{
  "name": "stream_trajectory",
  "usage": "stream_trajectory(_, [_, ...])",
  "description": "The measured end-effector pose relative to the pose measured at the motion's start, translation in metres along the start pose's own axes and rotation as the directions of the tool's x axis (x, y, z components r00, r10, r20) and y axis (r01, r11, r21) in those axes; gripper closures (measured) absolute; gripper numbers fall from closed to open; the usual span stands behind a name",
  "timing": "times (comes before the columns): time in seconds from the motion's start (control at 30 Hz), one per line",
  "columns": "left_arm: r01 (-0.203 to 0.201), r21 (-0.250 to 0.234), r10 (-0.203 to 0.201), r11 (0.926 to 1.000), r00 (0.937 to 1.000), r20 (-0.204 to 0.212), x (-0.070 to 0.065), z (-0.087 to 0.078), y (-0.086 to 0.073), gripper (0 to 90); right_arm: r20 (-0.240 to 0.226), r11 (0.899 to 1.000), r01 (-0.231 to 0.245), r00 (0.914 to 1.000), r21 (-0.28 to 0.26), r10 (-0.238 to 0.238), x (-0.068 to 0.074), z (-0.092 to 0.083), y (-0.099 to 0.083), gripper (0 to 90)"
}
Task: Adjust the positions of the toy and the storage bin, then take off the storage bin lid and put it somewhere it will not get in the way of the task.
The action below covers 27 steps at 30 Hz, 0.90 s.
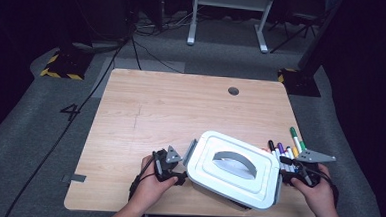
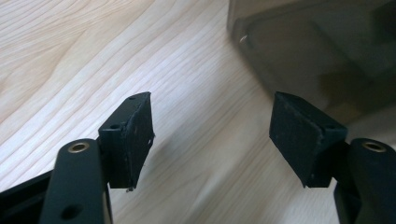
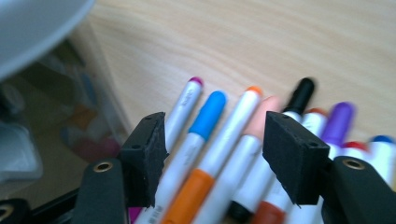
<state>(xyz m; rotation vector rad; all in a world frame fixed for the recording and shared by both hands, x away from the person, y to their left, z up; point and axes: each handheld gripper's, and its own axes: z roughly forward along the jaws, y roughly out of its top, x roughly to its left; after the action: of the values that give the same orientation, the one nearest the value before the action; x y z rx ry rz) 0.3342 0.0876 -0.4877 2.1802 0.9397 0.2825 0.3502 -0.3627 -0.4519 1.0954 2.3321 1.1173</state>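
Observation:
A clear plastic box (image 1: 231,190) with a white lid (image 1: 238,168) and a grey handle sits at the table's near edge. My left gripper (image 1: 180,177) rests at the box's left side. In the left gripper view its jaws (image 2: 212,135) stand open over bare wood, with the box wall (image 2: 317,51) just beyond. My right gripper (image 1: 288,177) is at the box's right side, over a row of several markers (image 1: 286,148). In the right gripper view its jaws (image 3: 215,149) stand open above the markers (image 3: 229,135), which lie flat on the table between and under the pads.
The wooden table (image 1: 171,107) stretches bare beyond the box, with a round cable hole (image 1: 233,90) near the far edge. A grey latch flap (image 1: 190,151) sticks out at the box's left side. Cables and desk legs are on the floor behind.

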Motion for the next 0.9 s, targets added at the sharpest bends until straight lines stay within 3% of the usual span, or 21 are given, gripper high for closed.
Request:
stream_trajectory(0.3, [0.005, 0.012, -0.004, 0.9999, 0.9997, -0.024, 0.005, -0.016, -0.010, 29.3, 0.064, 0.998, 0.010, 0.9979, -0.063, -0.006, -0.007, -0.039, 0.039, 45.9])
stream_trajectory(0.37, [0.007, 0.000, -0.007, 1.0000, 0.9996, -0.028, 0.007, -0.019, -0.011, 29.2, 0.055, 0.997, 0.013, 0.9984, -0.078, -0.009, -0.004, -0.045, 0.049, 46.7])
stream_trajectory(0.47, [0.004, -0.002, -0.004, 1.0000, 0.9991, -0.042, 0.011, -0.023, -0.013, 29.0, -0.003, 0.993, 0.020, 0.9998, -0.118, -0.021, 0.008, -0.051, 0.068, 47.5])
stream_trajectory(0.57, [0.012, 0.009, -0.011, 0.9999, 0.9981, -0.061, 0.016, -0.028, -0.016, 28.7, -0.055, 0.990, 0.060, 0.9963, -0.126, -0.067, 0.021, -0.053, 0.083, 50.3])
stream_trajectory(0.73, [0.027, 0.021, -0.025, 0.9994, 0.9955, -0.091, 0.023, -0.033, -0.025, 28.6, -0.163, 0.987, 0.109, 0.9783, -0.122, -0.129, 0.046, -0.054, 0.110, 52.2])
stream_trajectory(0.83, [0.032, 0.031, -0.028, 0.9990, 0.9934, -0.111, 0.026, -0.035, -0.030, 28.6, -0.219, 0.981, 0.161, 0.9587, -0.112, -0.182, 0.063, -0.053, 0.122, 51.2])
stream_trajectory(0.9, [0.044, 0.040, -0.039, 0.9982, 0.9923, -0.117, 0.028, -0.037, -0.033, 28.6, -0.273, 0.981, 0.174, 0.9427, -0.090, -0.192, 0.075, -0.049, 0.127, 51.3])
